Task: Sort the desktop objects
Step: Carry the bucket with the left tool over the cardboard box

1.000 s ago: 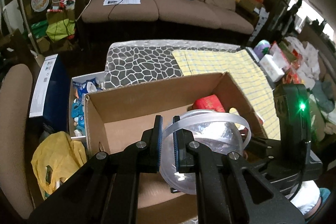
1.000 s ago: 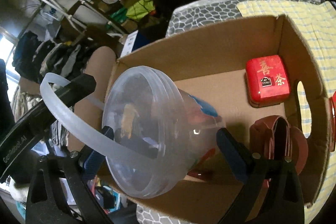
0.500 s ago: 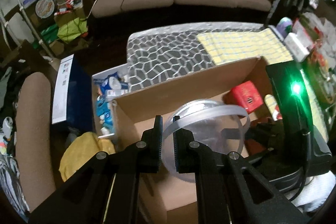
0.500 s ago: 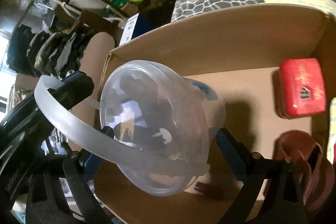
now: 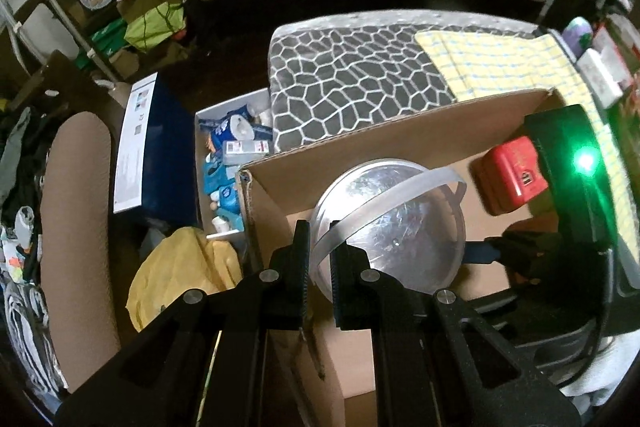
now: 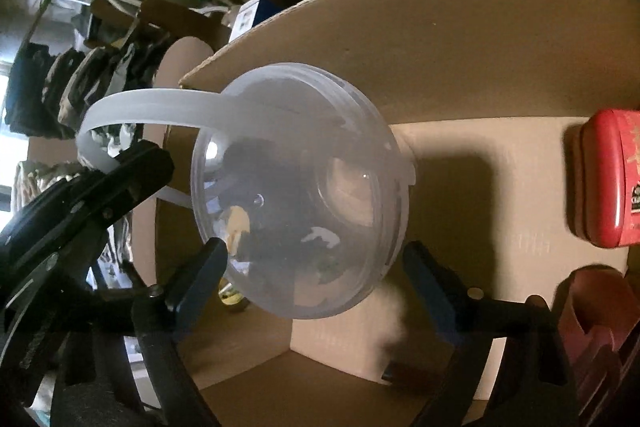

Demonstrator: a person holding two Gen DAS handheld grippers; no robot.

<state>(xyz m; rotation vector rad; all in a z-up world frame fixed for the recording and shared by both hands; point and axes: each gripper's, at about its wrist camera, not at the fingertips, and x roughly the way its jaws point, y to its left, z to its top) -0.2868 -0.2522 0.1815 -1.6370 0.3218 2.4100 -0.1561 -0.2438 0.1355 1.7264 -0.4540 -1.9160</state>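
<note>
Two things lie in the cardboard box [image 5: 360,151] already: a red tin [image 5: 510,179] at about two o'clock from the bucket, and a brown-red object [image 6: 592,331] that I cannot identify. So the sorting seems partly done, and what is left beyond this bucket I cannot tell. The clear plastic bucket [image 6: 304,211] hangs inside the box, tipped on its side, lid toward the cameras, with dark contents behind the cloudy wall. The left gripper [image 5: 320,259] is clamped on its white handle [image 5: 384,195]. The right gripper [image 6: 316,267] has its jaws around the body and they are closing; I judge the pads are not yet pressing
</note>
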